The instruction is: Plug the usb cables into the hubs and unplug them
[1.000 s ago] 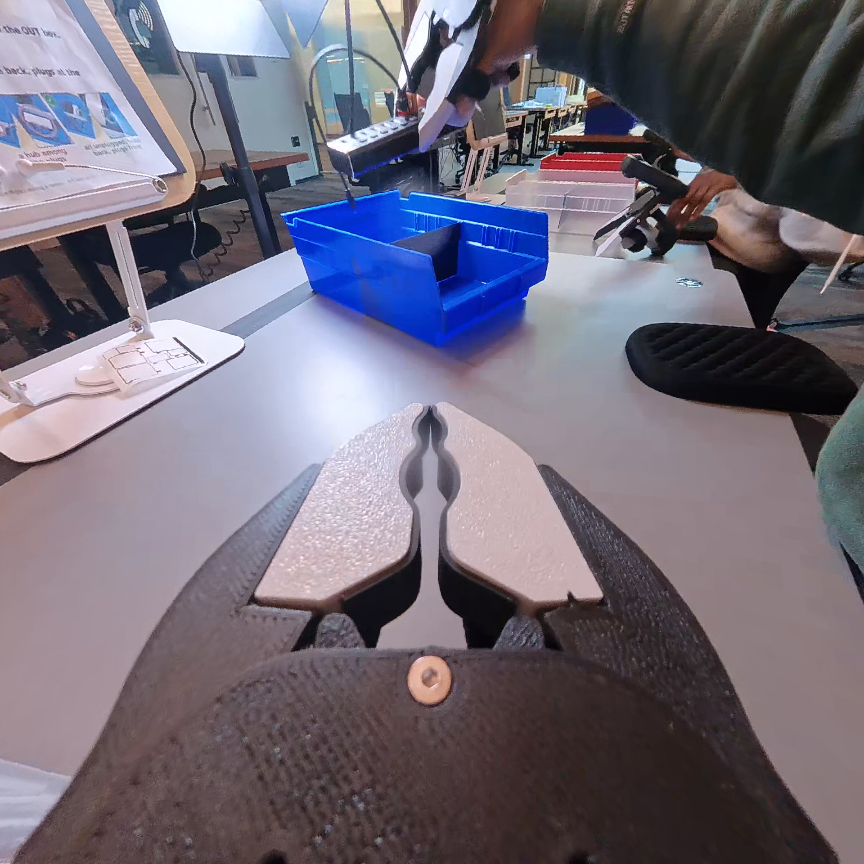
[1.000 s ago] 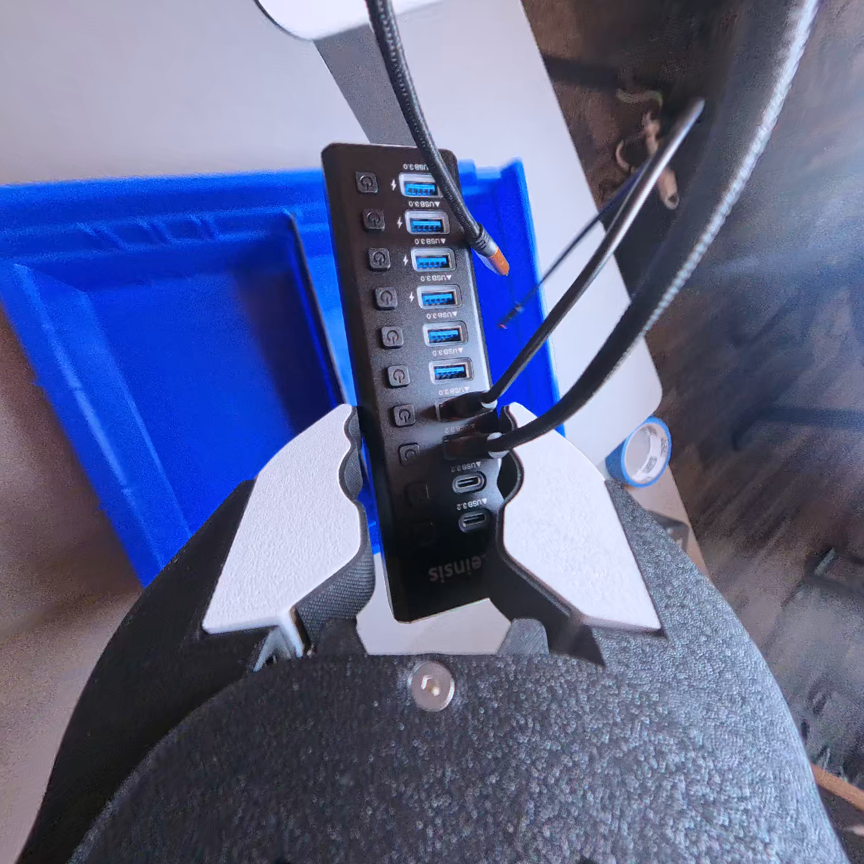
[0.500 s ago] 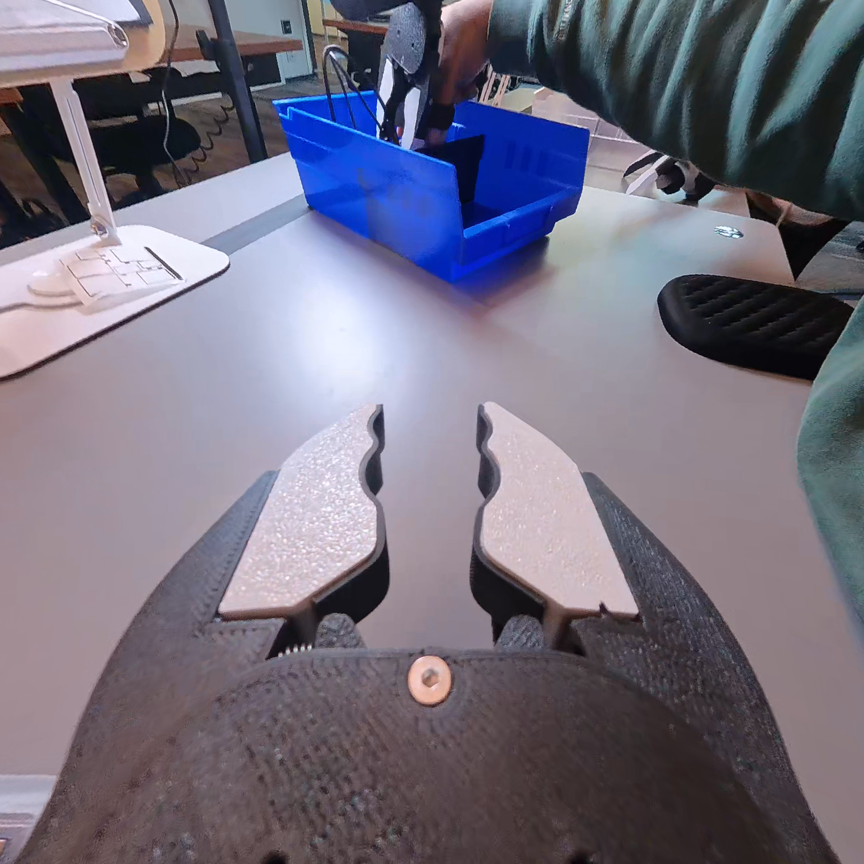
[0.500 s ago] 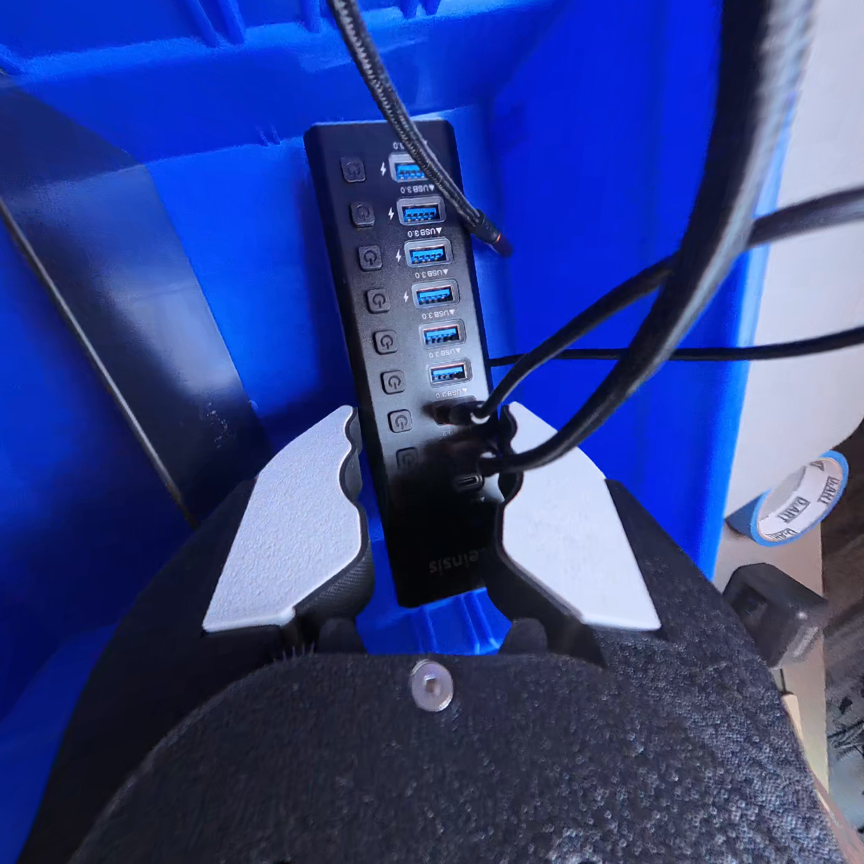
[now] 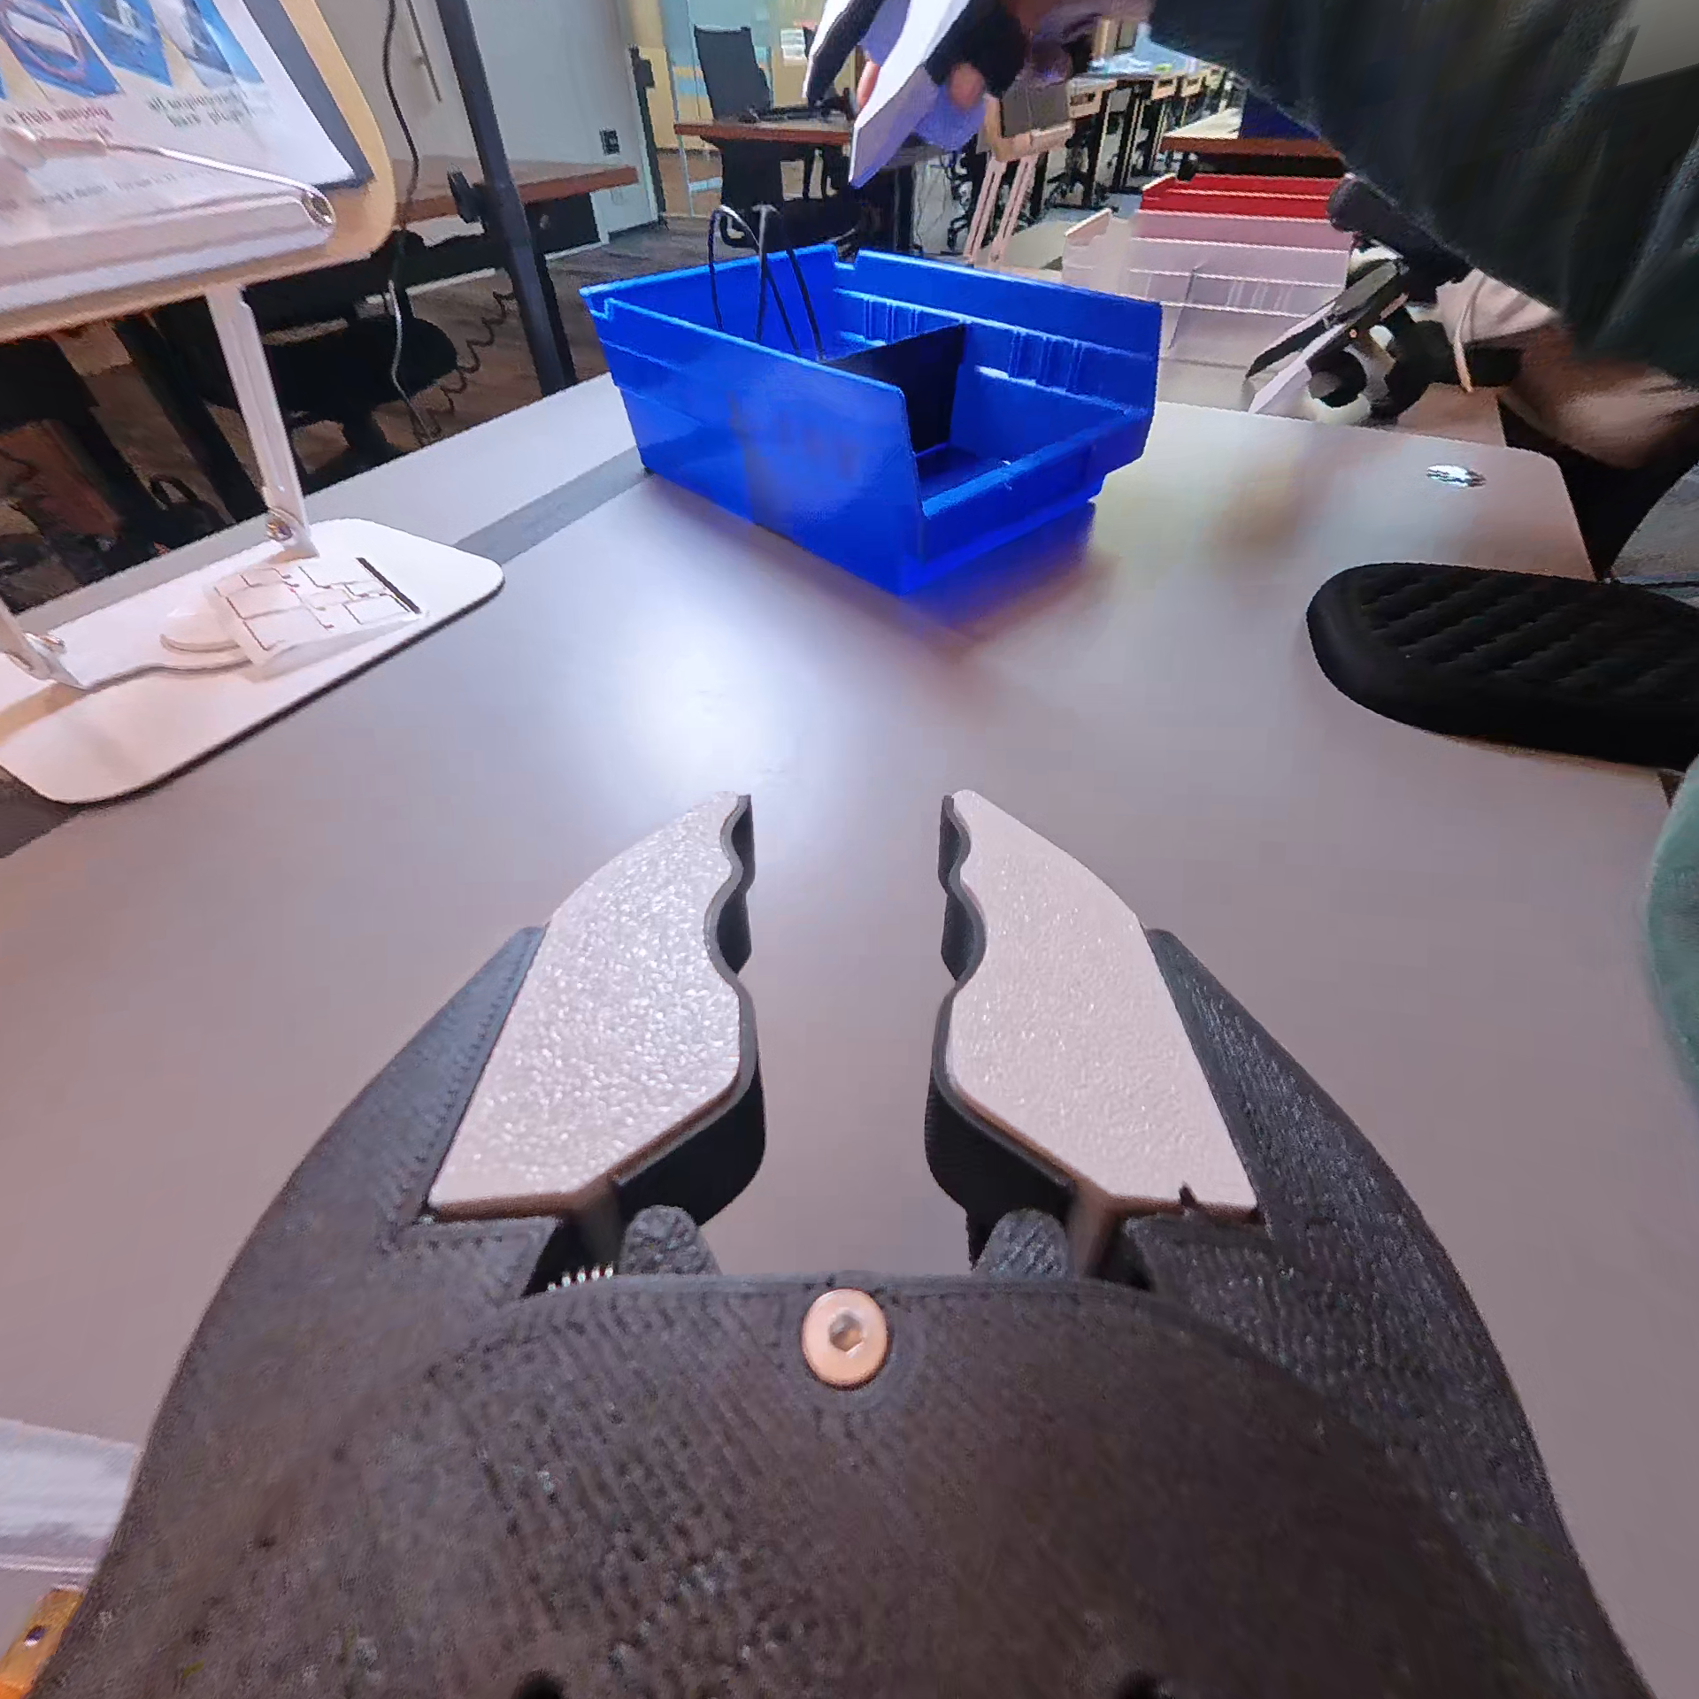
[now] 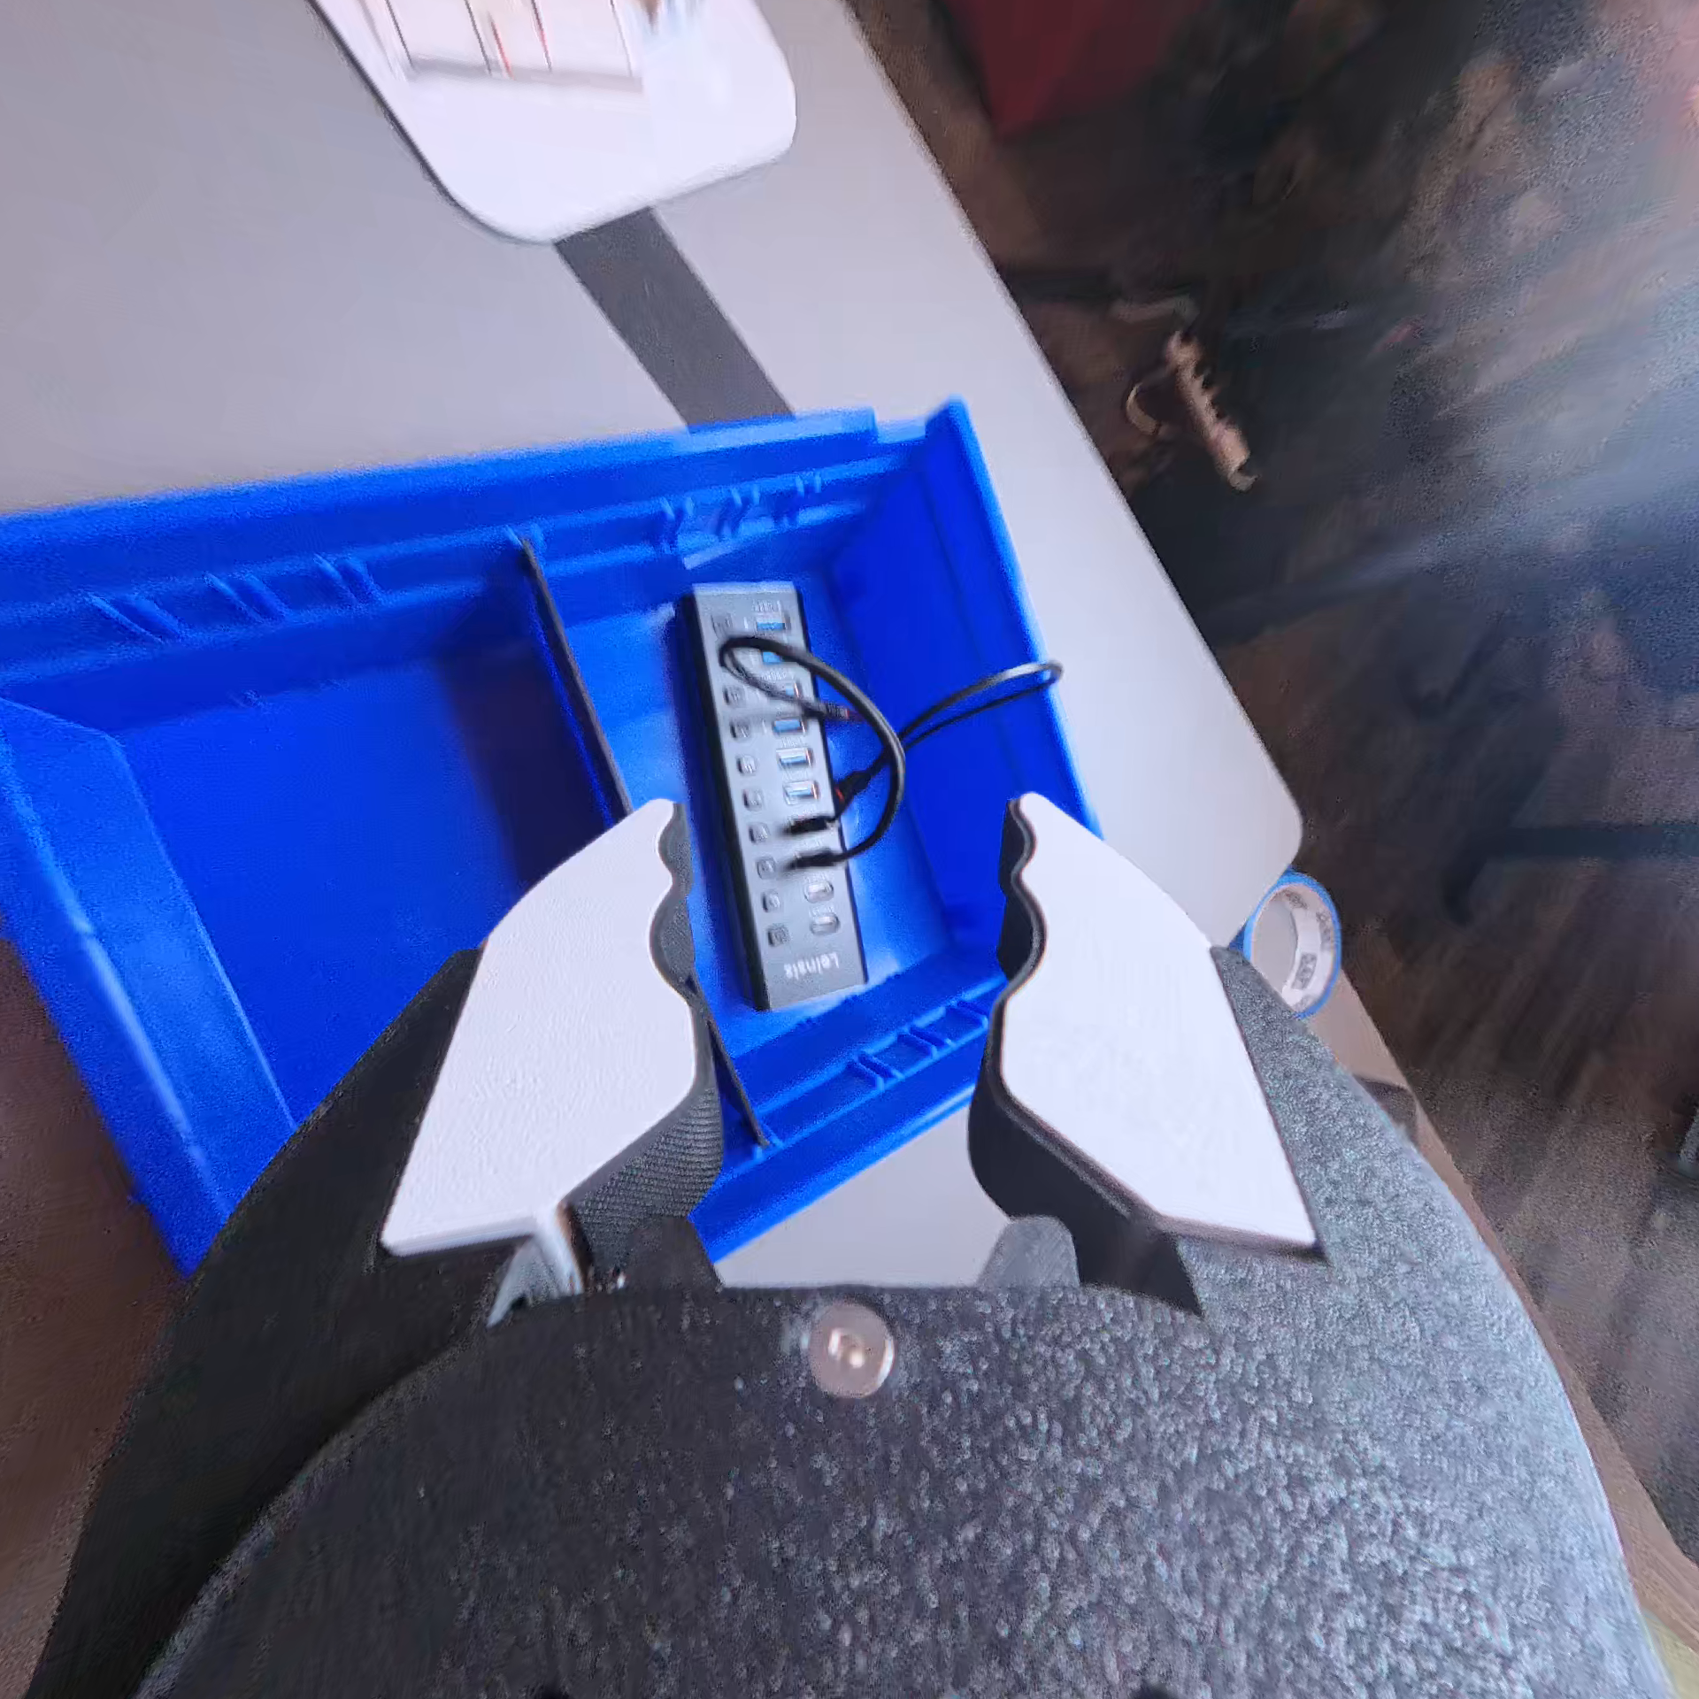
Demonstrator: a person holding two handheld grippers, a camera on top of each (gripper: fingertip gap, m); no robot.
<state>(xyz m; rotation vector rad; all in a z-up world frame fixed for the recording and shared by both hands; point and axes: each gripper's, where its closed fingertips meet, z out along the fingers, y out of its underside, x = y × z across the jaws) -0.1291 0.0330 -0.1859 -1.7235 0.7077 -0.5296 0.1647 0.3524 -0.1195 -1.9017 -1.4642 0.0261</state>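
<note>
A black USB hub [image 6: 781, 791] lies in the right compartment of the blue bin [image 6: 276, 827], with black cables [image 6: 883, 735] plugged into its lower ports and looping over it. My right gripper [image 6: 841, 818] is open and empty, held above the bin and apart from the hub. My left gripper [image 5: 846, 818] is open and empty, low over the grey table, well short of the bin [image 5: 781, 441]. The cables [image 5: 772, 285] stick up out of the bin in the left wrist view. The right gripper [image 5: 901, 83] shows above the bin there.
A white document stand [image 5: 230, 625] with a printed sheet stands at the table's left. A black padded armrest [image 5: 1508, 644] is at the right. A roll of blue tape [image 6: 1301, 947] sits by the table edge. A black divider [image 6: 570, 699] splits the bin. One gripper's finger ends stand about 45 cm off the other's.
My right gripper let go of the hub in the bin, opened, and rose above it. My left gripper opened from shut and has stayed over the table.
</note>
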